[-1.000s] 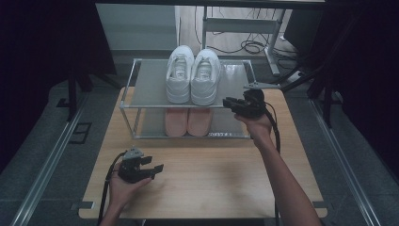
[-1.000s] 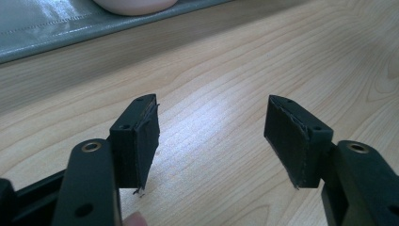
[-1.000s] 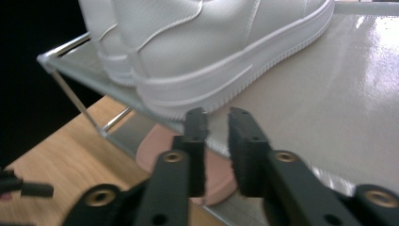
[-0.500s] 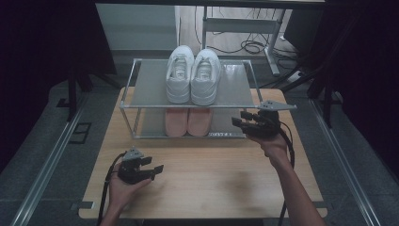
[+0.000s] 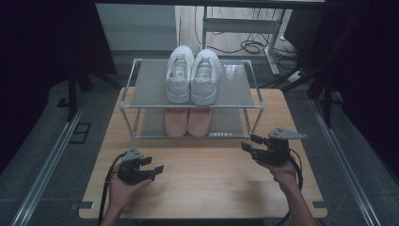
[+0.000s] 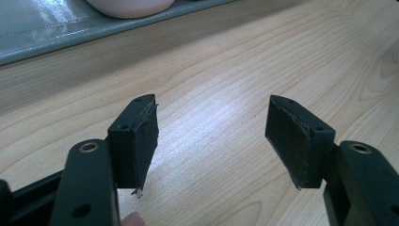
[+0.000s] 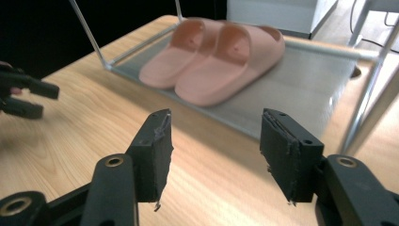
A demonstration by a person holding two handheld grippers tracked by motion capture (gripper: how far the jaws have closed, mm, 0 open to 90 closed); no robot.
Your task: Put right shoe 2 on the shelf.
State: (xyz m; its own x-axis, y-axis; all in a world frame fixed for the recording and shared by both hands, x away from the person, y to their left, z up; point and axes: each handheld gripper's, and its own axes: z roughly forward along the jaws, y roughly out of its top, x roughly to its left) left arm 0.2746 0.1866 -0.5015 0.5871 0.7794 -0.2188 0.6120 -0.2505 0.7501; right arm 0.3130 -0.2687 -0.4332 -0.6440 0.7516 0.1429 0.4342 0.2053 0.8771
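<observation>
Jaws: right gripper (image 5: 249,143) just opened wide, nothing between | left gripper (image 5: 155,165) open, empty, lower left | pink slippers (image 7: 214,59) on rack's (image 5: 141,89) bottom shelf, centre frame

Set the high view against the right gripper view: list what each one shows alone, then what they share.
High view alone: the white sneakers on the top shelf of the rack, and the right hand-held gripper from outside, open, its jaws having just been opening with nothing between them.

Right gripper view alone: a close look at the slides' toes and strap openings.

Shared: the pink slides on the lower shelf, the wooden table, and the left hand-held gripper, open.
</observation>
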